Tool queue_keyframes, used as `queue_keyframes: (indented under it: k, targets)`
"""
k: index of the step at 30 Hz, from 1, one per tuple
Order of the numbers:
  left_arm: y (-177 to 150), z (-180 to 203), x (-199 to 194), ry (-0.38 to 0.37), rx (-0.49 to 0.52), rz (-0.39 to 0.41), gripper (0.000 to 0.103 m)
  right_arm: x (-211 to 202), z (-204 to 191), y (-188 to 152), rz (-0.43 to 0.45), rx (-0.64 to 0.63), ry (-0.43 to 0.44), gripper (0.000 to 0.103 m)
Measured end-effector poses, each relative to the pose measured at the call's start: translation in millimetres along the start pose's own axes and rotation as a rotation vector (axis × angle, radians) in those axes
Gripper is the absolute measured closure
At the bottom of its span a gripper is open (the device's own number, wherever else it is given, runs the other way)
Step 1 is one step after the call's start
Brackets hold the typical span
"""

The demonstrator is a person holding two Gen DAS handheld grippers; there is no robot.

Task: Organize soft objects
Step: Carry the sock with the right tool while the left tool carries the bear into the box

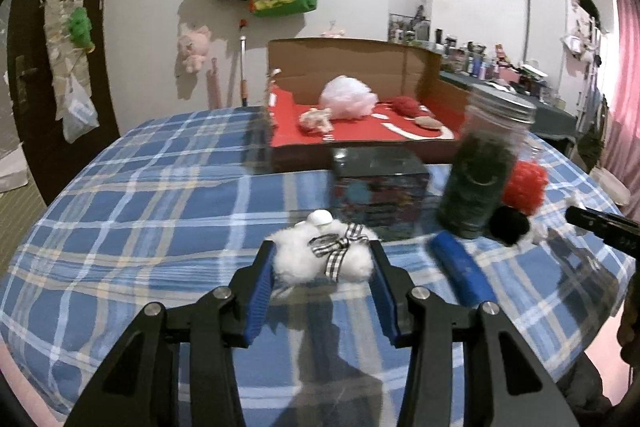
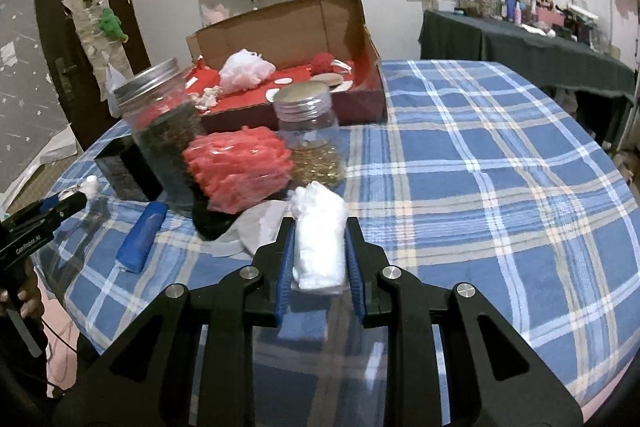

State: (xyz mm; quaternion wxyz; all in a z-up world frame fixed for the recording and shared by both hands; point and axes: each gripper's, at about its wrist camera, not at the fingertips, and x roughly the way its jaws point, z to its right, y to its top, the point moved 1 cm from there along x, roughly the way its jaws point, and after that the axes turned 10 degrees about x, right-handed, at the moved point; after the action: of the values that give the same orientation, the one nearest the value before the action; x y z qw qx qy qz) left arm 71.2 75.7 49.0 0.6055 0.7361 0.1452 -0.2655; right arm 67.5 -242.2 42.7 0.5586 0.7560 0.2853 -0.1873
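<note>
While the left gripper [image 1: 322, 255] holds a fluffy white toy [image 1: 320, 259] with a checked ribbon between its blue pads, the right gripper [image 2: 319, 231] is closed on a white bagged bundle [image 2: 319, 239] — both low over the blue plaid bedcover [image 2: 480, 155]. Just left of the bundle lie a red mesh pouf [image 2: 238, 163], a dark-filled jar [image 2: 162, 131], a jar of gold bits [image 2: 314, 143], a black pompom [image 2: 210, 221] and a blue block [image 2: 142, 239], crowded together. Behind them sits the open cardboard box [image 2: 360, 27], red inside, holding a pale pink pouf [image 2: 244, 71] and a red ball [image 2: 322, 61]. A cluttered dark-draped table [image 2: 520, 43] stands along the far wall. To the right, the cover is bare up to its rounded edge.
</note>
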Motion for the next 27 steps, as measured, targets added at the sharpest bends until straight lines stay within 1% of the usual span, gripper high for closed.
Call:
queue_keyframes:
  k: [7, 13, 18, 23, 25, 27]
  targets:
    - [8, -27, 18, 0.025, -0.007, -0.044, 0.056, 13, 17, 25, -0.044, 0.033, 0.005, 0.080]
    - [24, -41, 37, 0.024, 0.037, -0.056, 0.056, 32, 34, 53, -0.098, 0.057, 0.028, 0.080]
    - [35, -48, 48, -0.034, 0.047, -0.055, 0.056, 51, 44, 70, -0.162, 0.080, 0.078, 0.080]
    - [47, -55, 54, -0.079, 0.064, -0.040, 0.056, 65, 49, 82, -0.214, 0.088, 0.106, 0.080]
    - [50, -57, 56, -0.093, 0.075, -0.036, 0.056, 70, 51, 87, -0.228, 0.093, 0.117, 0.080]
    - [53, -59, 57, -0.101, 0.089, -0.031, 0.056, 73, 53, 92, -0.243, 0.100, 0.146, 0.080]
